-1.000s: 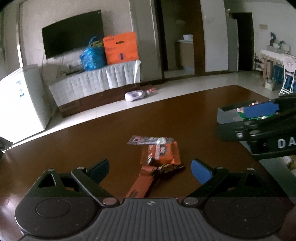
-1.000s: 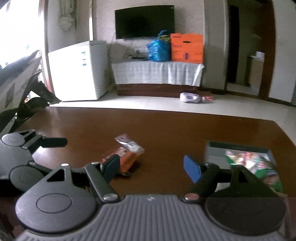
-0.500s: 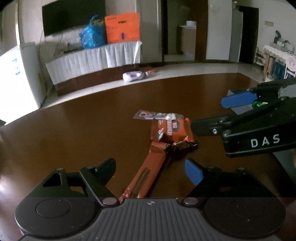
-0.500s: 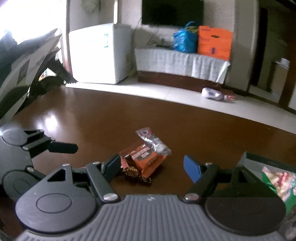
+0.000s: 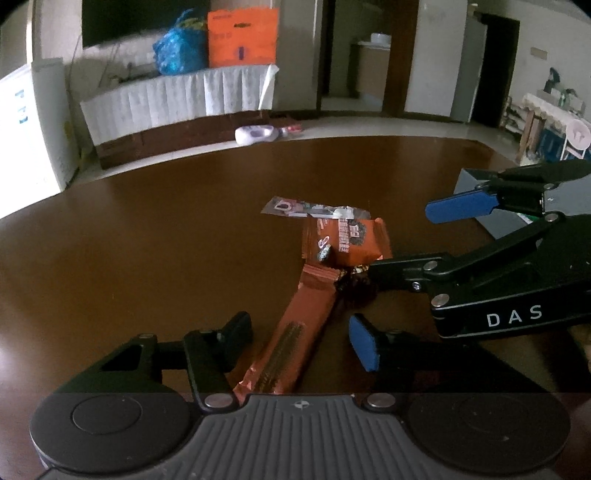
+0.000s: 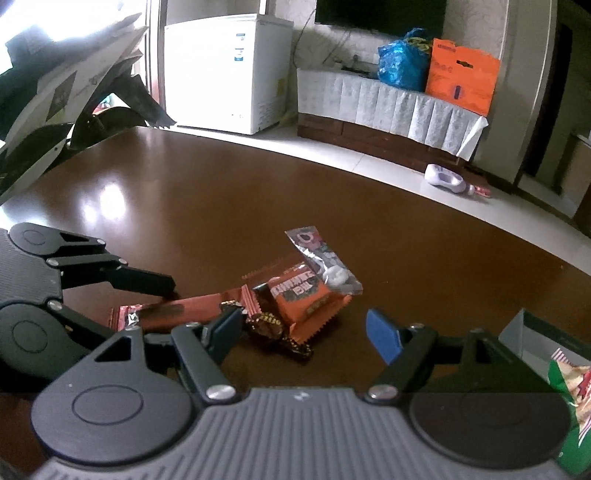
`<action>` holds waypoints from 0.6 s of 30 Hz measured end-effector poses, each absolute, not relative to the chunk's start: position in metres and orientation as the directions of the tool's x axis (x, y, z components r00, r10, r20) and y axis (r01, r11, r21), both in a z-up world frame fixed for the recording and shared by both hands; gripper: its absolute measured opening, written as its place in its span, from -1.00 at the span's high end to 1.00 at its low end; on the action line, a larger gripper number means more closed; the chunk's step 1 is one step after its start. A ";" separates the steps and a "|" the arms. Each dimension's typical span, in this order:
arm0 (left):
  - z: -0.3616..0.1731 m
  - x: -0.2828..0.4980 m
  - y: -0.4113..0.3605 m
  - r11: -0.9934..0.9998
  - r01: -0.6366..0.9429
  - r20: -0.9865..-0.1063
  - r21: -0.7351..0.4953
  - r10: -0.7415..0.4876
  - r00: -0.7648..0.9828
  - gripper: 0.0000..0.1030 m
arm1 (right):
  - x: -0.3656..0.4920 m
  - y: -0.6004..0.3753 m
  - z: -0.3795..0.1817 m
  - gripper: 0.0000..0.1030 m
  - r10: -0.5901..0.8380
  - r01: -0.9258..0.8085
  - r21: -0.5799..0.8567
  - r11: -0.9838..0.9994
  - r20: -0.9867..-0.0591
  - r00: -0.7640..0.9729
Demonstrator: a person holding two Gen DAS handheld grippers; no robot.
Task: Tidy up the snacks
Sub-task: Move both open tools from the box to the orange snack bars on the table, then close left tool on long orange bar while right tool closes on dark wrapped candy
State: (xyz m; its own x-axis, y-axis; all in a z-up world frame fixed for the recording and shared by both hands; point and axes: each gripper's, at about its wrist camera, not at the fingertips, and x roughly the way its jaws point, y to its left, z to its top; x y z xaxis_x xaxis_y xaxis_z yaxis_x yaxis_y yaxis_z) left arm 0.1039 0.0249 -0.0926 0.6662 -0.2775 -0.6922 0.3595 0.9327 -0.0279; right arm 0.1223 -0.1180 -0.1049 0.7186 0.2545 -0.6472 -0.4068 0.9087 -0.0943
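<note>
Left gripper [image 5: 301,341] jaws had just been closing, astride the long orange bar [image 5: 291,332] on the table [image 5: 147,258], pads not yet touching. Right gripper [image 6: 304,326] stood wide over the wrapped chocolate [image 6: 273,328]. Best to centre each before squeezing.

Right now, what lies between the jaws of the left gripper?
The long orange-brown wrapped bar lies on the table between the left gripper jaws, which have been closing; left wrist view.

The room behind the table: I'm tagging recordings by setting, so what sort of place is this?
Most likely a home living room: a wall-mounted TV above a cloth-draped cabinet, a white chest freezer beside it, and a dark wooden table with snacks.
</note>
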 end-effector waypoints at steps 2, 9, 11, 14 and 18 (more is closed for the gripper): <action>-0.093 0.104 0.024 0.932 0.363 -0.691 -0.020 -0.275 0.668 -0.06 | 0.123 -0.119 -0.106 -0.49 0.252 -0.403 -0.093 0.910 -0.648 0.719; -0.093 0.100 0.021 0.916 0.400 -0.676 0.004 -0.292 0.676 0.45 | 0.127 -0.120 -0.110 -0.48 0.255 -0.411 -0.091 0.907 -0.659 0.708; -0.093 0.099 0.019 0.912 0.410 -0.676 0.013 -0.294 0.676 0.53 | 0.129 -0.119 -0.112 -0.46 0.253 -0.413 -0.094 0.906 -0.663 0.704; -0.093 0.098 0.020 0.910 0.415 -0.676 0.022 -0.292 0.676 0.56 | 0.130 -0.116 -0.114 -0.46 0.251 -0.417 -0.099 0.903 -0.668 0.701; -0.093 0.096 0.026 0.921 0.388 -0.677 0.034 -0.264 0.687 0.57 | 0.132 -0.113 -0.116 -0.46 0.254 -0.428 -0.103 0.898 -0.672 0.695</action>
State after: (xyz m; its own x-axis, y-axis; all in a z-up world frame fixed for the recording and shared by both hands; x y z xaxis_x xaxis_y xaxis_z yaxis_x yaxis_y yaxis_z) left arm 0.0963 0.0256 -0.0928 0.6867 -0.2643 -0.6772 0.3880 0.9210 0.0339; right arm 0.1317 -0.1127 -0.1165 0.6953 0.2543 -0.6722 -0.4277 0.8981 -0.1025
